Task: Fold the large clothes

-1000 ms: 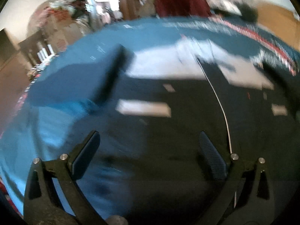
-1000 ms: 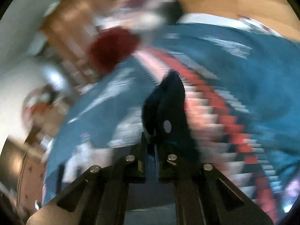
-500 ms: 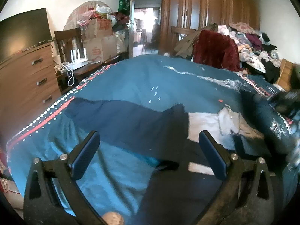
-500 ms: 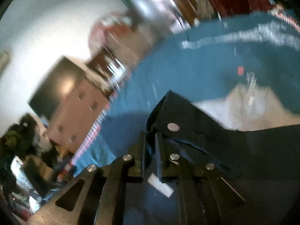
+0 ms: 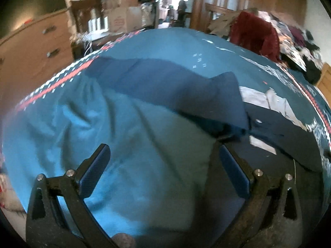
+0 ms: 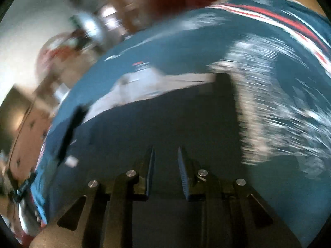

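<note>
Dark navy trousers point(image 5: 186, 91) lie spread on the bed point(image 5: 134, 144), on a teal bedspread w/ a red-and-white patterned border; one leg runs out toward the far left edge near the dresser point(image 5: 35, 47), the waist end w/ pale pocket lining point(image 5: 266, 101) turned out sits to the right. Left tongs point(image 5: 163, 169) are spread wide, nothing between the jaws, hovering over bare bedspread just beside the crotch/seat fold of the garment. Right tongs point(image 6: 165, 171) are parted a little, no cloth pinched that I can see, hanging low over the dark fabric point(image 6: 165, 124) of the waist part; that view is motion-smeared, so whether a pad brushes the cloth I can't tell. Handling, as a judgement: soft, limp woven cloth, light-to-medium weight, not fragile, not slippery on the bedding but it'll sag and drag if lifted from one point only. Thick spots like waistband, seams and hem give the firmest bite; a single thin layer mid-leg will likely just pull up in a tent. Best hold prob. one set of tongs on the waistband corner and the other on the leg hem or the outer seam, pinching both layers together, so the fold carries over flat. Loose pocket lining could bunch inside the fold, worth tucking first.
</note>
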Demonstrator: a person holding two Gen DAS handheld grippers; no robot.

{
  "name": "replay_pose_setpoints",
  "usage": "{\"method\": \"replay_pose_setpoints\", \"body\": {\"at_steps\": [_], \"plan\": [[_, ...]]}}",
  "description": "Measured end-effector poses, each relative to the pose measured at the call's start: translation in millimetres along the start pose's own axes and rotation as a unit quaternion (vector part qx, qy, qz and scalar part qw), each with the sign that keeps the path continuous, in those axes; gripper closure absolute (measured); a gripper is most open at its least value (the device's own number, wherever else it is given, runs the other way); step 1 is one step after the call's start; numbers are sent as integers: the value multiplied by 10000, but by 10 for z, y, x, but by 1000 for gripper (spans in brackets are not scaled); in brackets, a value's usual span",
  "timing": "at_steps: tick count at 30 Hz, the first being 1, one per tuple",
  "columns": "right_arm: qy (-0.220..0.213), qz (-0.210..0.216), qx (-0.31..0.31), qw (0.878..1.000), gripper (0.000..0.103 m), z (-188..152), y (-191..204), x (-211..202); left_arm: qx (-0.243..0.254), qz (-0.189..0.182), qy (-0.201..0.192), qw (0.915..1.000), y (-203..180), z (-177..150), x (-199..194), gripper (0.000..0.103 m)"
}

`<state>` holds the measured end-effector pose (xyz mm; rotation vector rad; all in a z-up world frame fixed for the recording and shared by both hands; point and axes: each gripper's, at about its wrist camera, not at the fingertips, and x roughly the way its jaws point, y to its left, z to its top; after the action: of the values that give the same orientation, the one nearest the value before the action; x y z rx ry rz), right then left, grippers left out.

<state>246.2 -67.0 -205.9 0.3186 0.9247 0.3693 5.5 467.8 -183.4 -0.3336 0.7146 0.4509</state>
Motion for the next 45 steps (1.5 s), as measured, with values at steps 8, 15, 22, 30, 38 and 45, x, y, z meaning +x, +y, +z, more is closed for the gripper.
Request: {"method": "replay_pose_setpoints", "body": {"at_steps": [8, 15, 22, 30, 38, 45], "plan": [[287, 364, 1125, 9926, 60, 6, -862, 151, -552, 302, 9, 9980, 452, 77, -11, 0], [342, -162, 1154, 9926, 103, -107, -925, 236, -481, 484, 171, 9975, 562, 50, 84, 0], [-63, -163, 701, 9974, 89, -190, -782, -178, -508, 412, 572, 9962, 777, 77, 331, 0], [-41, -25, -325, 9995, 82, -572, 108, -535, -394, 737, 624, 9945, 1026, 285, 675, 0], [704, 378, -1133, 9903, 61, -1094, 900, 165, -239, 725, 1306, 9885, 1026, 201, 865, 0], [764, 571, -1014, 9903, 58, -1234, 774, 323, -1174, -568, 592, 9897, 1465, 806, 650, 3]]}}
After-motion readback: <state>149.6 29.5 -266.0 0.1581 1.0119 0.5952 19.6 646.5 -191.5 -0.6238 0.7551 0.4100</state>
